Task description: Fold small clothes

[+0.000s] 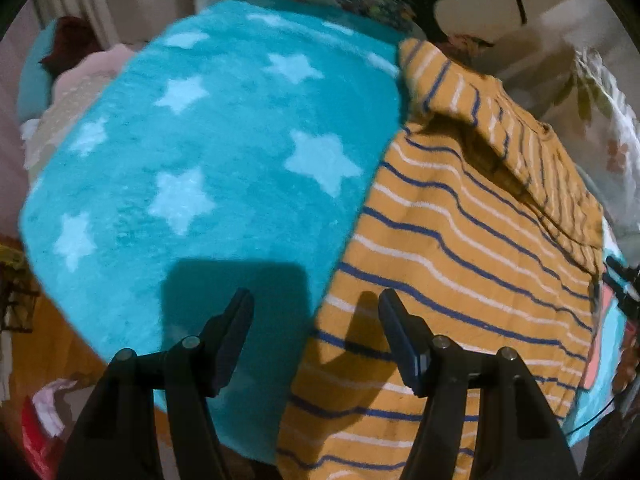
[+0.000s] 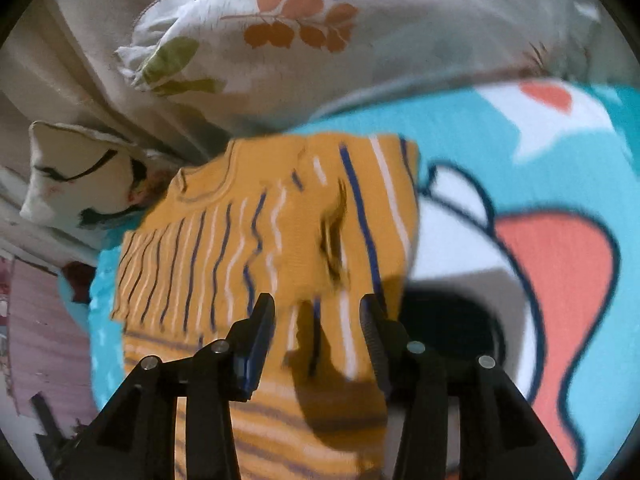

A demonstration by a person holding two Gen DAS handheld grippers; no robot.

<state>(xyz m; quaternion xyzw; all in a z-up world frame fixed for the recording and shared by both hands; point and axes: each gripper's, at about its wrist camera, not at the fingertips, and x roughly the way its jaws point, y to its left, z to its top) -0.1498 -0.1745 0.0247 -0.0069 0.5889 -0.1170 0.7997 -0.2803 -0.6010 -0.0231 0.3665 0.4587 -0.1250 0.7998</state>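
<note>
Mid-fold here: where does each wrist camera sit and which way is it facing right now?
Left wrist: on the left claw, aimed steeply down at the teal star blanket and the striped shirt's edge; both open fingers show.
Right wrist: on the right claw, angled down across the shirt's folded part toward the leaf-print pillow; its open fingers show, gripping nothing.
Shared: the striped shirt and the blanket.

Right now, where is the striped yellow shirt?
The striped shirt lies on the turquoise blanket, right of its stars in the left wrist view, below the pillows.
</note>
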